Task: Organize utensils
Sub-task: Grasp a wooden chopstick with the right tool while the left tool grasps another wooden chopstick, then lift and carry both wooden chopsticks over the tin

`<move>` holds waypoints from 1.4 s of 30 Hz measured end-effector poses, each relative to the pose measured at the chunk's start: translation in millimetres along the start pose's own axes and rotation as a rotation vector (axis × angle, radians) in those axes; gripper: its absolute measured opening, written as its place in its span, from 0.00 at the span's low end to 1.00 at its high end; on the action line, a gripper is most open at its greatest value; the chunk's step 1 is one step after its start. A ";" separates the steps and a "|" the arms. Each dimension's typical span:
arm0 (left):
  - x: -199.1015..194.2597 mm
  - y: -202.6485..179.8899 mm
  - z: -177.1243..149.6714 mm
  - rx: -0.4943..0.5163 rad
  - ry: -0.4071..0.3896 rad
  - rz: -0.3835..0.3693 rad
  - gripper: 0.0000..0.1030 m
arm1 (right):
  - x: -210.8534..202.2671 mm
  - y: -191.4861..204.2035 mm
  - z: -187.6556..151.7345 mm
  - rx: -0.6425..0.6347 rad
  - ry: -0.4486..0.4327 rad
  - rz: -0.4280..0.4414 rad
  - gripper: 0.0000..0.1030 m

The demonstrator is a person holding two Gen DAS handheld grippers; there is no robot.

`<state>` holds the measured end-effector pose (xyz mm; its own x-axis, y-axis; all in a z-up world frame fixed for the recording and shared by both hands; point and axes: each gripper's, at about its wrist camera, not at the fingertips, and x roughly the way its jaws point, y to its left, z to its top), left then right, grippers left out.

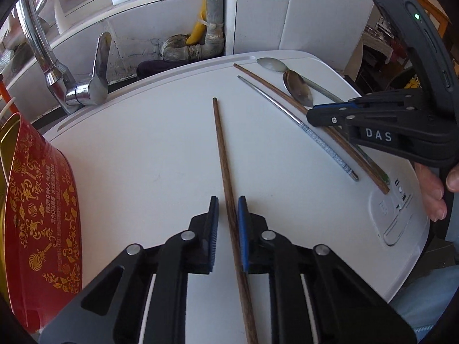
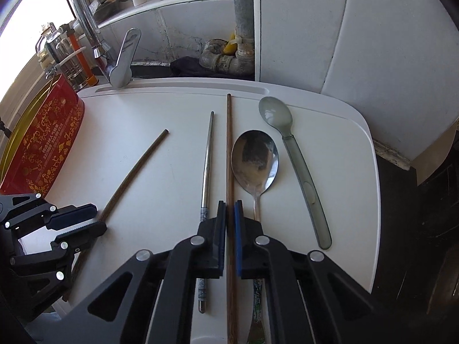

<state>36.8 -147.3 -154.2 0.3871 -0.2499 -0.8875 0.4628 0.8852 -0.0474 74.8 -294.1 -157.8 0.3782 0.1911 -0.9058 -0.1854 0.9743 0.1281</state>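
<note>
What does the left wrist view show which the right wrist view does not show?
Only the left wrist view shows the person's hand on the right gripper. Only the right wrist view shows the grey plastic spoon at full length and the metal rack beside the faucet. Both show two wooden chopsticks, the metal chopstick, the metal spoon and the red tin.

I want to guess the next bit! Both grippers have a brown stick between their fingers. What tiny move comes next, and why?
Probably the left hand-held gripper squeezes shut: its pads still show a gap around the wooden chopstick. The right hand-held gripper already looks closed on the other wooden chopstick, beside the metal chopstick.
</note>
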 end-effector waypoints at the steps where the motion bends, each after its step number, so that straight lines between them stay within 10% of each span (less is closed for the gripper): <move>1: 0.2 3.4 0.2 -0.019 0.000 -0.005 0.06 | -0.3 -1.0 -0.1 0.005 0.001 0.003 0.06; 21: -71.0 39.1 -22.9 -0.185 -0.128 -0.040 0.06 | -78.8 31.7 -14.5 0.000 -0.130 0.056 0.06; 42: -217.3 212.3 -127.1 -0.539 -0.377 0.139 0.06 | -94.6 254.4 44.4 -0.215 -0.130 0.419 0.06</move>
<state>-50.5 144.8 -29.7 0.7115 -0.1531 -0.6859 -0.0364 0.9666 -0.2535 32.1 -59.0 -21.6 0.3387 0.5881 -0.7344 -0.5240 0.7662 0.3719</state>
